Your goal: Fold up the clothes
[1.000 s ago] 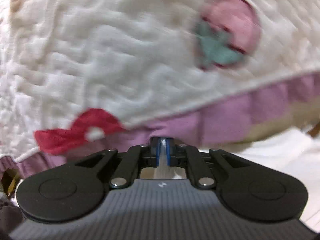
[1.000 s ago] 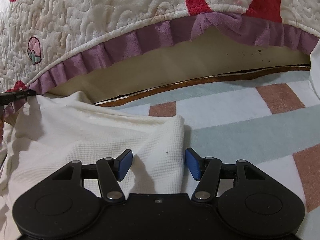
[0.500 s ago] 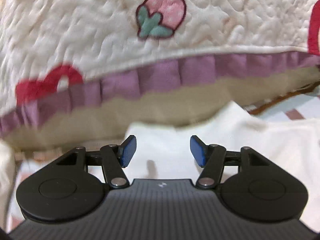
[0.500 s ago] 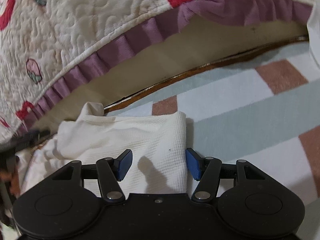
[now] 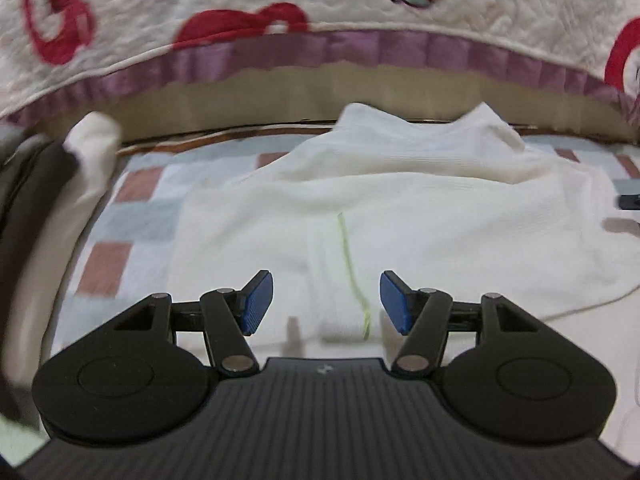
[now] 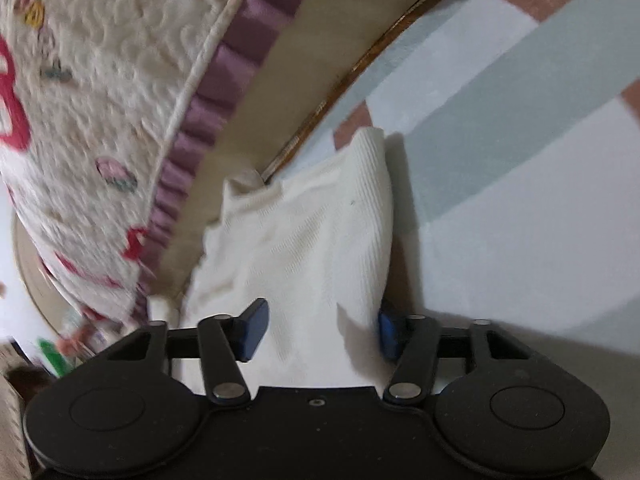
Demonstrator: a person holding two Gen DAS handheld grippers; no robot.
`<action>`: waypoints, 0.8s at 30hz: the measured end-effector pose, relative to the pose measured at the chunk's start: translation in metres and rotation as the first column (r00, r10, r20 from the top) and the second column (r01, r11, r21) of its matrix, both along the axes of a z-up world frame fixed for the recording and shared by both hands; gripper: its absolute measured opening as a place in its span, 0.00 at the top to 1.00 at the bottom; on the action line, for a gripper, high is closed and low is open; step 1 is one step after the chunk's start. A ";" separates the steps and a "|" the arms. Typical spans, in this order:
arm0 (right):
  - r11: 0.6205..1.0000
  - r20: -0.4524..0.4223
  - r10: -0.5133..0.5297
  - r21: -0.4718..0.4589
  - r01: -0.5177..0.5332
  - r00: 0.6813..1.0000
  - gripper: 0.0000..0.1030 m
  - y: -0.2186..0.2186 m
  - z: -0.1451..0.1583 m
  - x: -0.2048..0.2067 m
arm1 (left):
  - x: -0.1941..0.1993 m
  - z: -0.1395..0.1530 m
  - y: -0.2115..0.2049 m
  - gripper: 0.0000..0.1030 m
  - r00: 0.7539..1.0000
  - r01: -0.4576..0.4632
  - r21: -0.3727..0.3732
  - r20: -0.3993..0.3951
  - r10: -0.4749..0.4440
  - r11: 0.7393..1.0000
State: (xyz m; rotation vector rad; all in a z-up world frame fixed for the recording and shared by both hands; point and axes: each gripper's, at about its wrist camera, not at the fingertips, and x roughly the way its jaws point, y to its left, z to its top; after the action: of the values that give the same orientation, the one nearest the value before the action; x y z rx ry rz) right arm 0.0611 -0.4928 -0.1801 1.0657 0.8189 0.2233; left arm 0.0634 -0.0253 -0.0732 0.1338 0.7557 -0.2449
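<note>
Lying now: the cream garment (image 5: 400, 216) rests on the checked mat (image 5: 132, 216), its far end bunched up against the base under the quilt's edge, with layers lapped over one another and a thin yellow-green line of stitching (image 5: 352, 272) running toward the camera.
Fold state: one side edge, seen in the right wrist view (image 6: 320, 248), reads as a doubled, rounded fold; the far end is rumpled and peaked, not flat. By my judgement the garment is part folded and not yet a tidy packet.
Left to do: squaring the far end and bringing the piece to a compact shape, as far as these views settle it.
Left gripper (image 5: 326, 300): jaws wide apart, holding nothing, poised just above the near end of the cloth.
Right gripper (image 6: 320, 332): jaws spread wide, with the garment's folded side lying between them; nothing pinched.
Around: a quilted cover (image 5: 240, 12) with red and strawberry patches and a purple frill (image 5: 320, 50) overhangs the far end.
In the way: that overhang crowds the bunched end. Another pale cloth (image 5: 94, 148) lies at the left, blurred.
</note>
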 end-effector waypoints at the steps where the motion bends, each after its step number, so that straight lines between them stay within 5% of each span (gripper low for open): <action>1: 1.000 -0.002 -0.009 -0.024 0.009 1.000 0.93 0.003 -0.001 0.001 | -0.008 0.005 0.008 0.43 1.000 -0.006 -0.014 0.009 0.006 1.000; 4: 0.995 0.018 -0.027 -0.099 0.029 0.999 0.92 0.014 0.006 -0.003 | -0.032 0.020 0.031 0.43 0.999 -0.023 -0.058 0.036 0.025 0.998; 10: 0.978 0.168 0.044 -0.211 -0.008 0.985 0.92 0.056 0.074 -0.017 | -0.070 0.041 0.081 0.45 0.995 -0.024 -0.128 0.091 0.036 0.991; 15: 0.949 0.193 0.162 -0.301 -0.099 0.968 0.92 0.135 0.146 0.013 | -0.071 0.031 0.105 0.62 0.993 -0.032 -0.162 0.108 0.050 0.986; 19: 0.911 0.089 0.269 -0.345 -0.224 0.959 0.92 0.228 0.191 0.059 | -0.063 0.020 0.122 0.62 0.993 -0.065 -0.236 0.078 0.085 0.970; 24: 0.846 -0.011 0.373 -0.406 -0.345 0.928 0.92 0.356 0.188 0.125 | -0.059 0.001 0.149 0.62 0.990 -0.131 -0.320 -0.001 0.138 0.938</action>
State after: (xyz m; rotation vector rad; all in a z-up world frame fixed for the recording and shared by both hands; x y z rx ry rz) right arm 0.1863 -0.1368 0.0080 0.5064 0.9513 0.3882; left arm 0.0041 0.1233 -0.0720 -0.2230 0.6911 -0.2318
